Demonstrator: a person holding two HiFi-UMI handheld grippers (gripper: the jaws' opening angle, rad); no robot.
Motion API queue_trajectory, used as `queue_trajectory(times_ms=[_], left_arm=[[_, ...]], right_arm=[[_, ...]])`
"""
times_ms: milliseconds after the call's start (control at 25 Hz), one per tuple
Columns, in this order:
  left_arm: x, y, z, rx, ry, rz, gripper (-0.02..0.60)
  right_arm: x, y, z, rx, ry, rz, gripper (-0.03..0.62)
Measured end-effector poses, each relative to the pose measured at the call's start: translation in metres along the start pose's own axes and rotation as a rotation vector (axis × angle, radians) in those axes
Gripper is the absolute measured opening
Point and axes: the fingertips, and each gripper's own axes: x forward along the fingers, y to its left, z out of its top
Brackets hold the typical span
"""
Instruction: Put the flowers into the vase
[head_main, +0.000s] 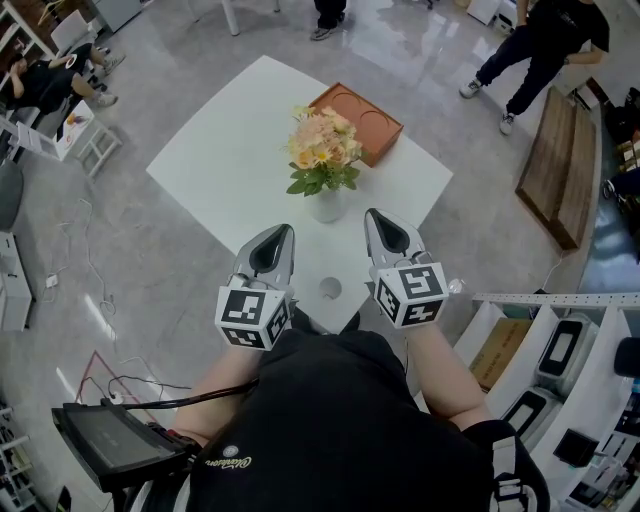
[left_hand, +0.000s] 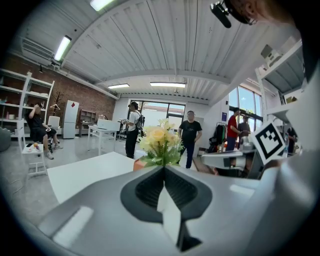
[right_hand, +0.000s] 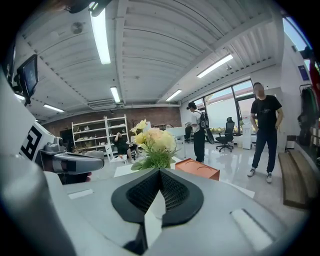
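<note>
A bunch of yellow and peach flowers with green leaves stands upright in a small white vase on the white table. The flowers rise just beyond the jaw tips in the left gripper view, and the flowers stand the same way in the right gripper view. My left gripper hovers near the table's front edge, left of the vase, shut and empty. My right gripper is level with it to the right of the vase, also shut with nothing held.
An orange-brown tray with round recesses lies behind the vase. A small round mark or hole shows on the table near the front edge. People stand around the room. White shelving is at the right, a tablet at the lower left.
</note>
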Motion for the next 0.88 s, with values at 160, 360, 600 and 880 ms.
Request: queue_trajectory(times_ms=[160,360,600,880], left_arm=[[0.0003,0.0006,0.0001,0.001,0.0,0.001,0.008],[-0.0001,0.0002,0.0001,0.003,0.001,0.002,0.008],[0.0013,0.0007,0.0,0.004,0.002,0.005,0.008],[0.0023,0.0013,-0.0015,-0.002,0.004,0.008,0.008]], right_arm=[[0.001,0.0017,0.0001,-0.005,0.001,0.006,0.0],[0.0013,0.0021,-0.0006,-0.008,0.006,0.009,0.0],[0.0029,0.0016,-0.0017,-0.006,0.009,0.012,0.0],[0.0046,0.0028,-0.0068,-0.001,0.02,0.017,0.0]])
